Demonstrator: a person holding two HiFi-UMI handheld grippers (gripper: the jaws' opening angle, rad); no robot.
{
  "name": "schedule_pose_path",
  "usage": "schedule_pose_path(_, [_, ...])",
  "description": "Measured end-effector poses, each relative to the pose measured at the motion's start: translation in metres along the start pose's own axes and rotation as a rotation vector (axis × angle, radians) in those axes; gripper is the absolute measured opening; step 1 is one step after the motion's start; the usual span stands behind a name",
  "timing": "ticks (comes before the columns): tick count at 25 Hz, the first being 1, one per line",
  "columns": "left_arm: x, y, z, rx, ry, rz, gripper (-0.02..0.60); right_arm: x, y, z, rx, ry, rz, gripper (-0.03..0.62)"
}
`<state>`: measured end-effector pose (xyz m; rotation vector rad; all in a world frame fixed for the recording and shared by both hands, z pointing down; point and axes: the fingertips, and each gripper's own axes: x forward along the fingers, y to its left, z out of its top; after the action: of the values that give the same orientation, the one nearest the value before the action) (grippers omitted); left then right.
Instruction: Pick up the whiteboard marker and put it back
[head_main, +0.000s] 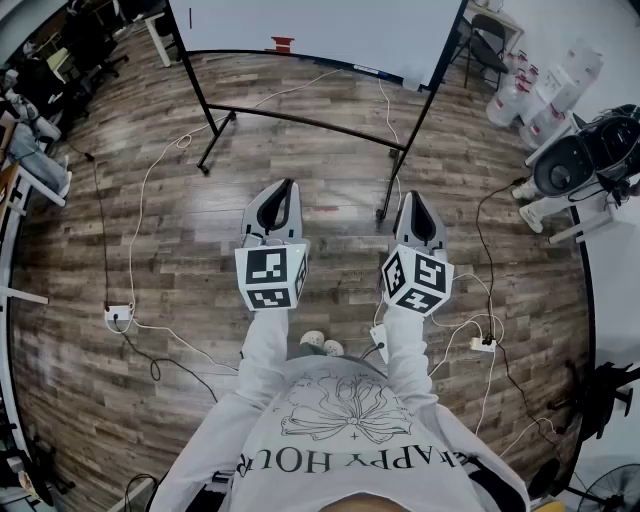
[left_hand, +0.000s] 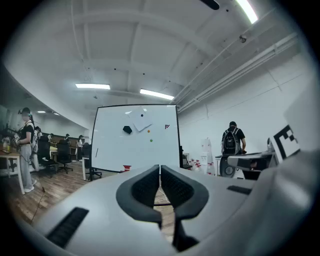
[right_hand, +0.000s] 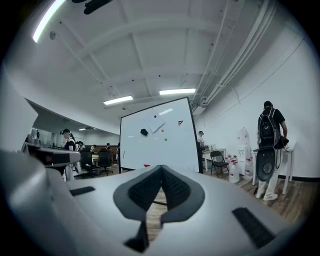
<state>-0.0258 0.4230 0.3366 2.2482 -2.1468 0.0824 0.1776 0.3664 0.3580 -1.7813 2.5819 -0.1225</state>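
My left tongs (left_hand: 160, 170) are pressed together with nothing between the pads. The right tongs (right_hand: 161, 170) are the same, pinched tight and empty. In the head view the left tongs (head_main: 284, 192) and the right tongs (head_main: 416, 203) are side by side, both level and aimed at the whiteboard (head_main: 320, 25) across a stretch of wooden floor (head_main: 150, 250).

The whiteboard (left_hand: 135, 145) stands on a black wheeled frame, well apart from both tongs. I cannot pick out the whiteboard marker with certainty. A thin dark upright streak (left_hand: 96, 152) near the board's left edge could be it, and the same streak (right_hand: 124, 154) shows from the right side.

Near the board's top middle there is a black shape (left_hand: 127, 129), with a pale sheet and two small dots just beside it. A small red thing (head_main: 283, 43) rests at the board's lower edge, left of centre.

White cables (head_main: 140, 200) trail over the floor to a power strip (head_main: 118, 315). A person with a backpack (right_hand: 270, 150) stands off to the right, near the wall.
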Motion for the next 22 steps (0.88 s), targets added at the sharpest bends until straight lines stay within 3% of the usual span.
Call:
schedule_pose_path(11, [0.003,0.017,0.0,-0.006,-0.001,-0.009,0.012,0.007,0.015,-0.003,-0.004,0.009,-0.009,0.003])
schedule_pose_path(22, [0.009,0.044,-0.024,-0.031,0.033,-0.02,0.012,0.015,0.039,-0.026,-0.021,0.042,-0.016,0.003])
